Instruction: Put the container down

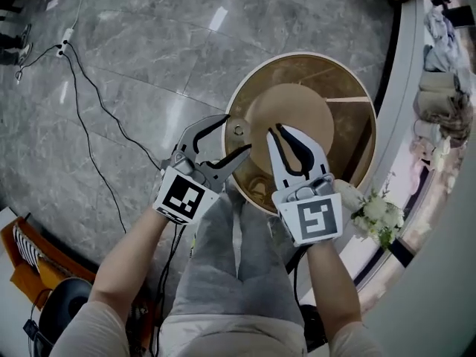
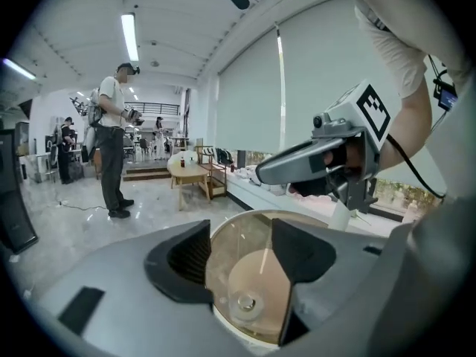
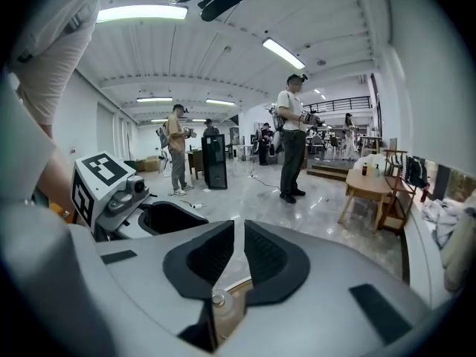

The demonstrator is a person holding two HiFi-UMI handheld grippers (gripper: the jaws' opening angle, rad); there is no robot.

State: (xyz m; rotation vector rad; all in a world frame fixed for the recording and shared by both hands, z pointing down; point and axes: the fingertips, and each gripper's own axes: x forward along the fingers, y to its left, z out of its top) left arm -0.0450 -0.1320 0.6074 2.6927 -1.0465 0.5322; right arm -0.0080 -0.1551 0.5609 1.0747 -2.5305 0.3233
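The container (image 1: 238, 130), a small clear capped jar, is already standing on the round glass table (image 1: 338, 73) at the head view's centre, apparently upright. It is sitting low between the jaws of the nearer left gripper (image 1: 236, 134), which are spread but closing, neither pad touching it. The right gripper (image 1: 285, 134) is hovering just right of it, its jaws narrowing to a slit on nothing.

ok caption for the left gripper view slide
Left gripper, jaws closing, brackets without touching the small container on the round glass table.
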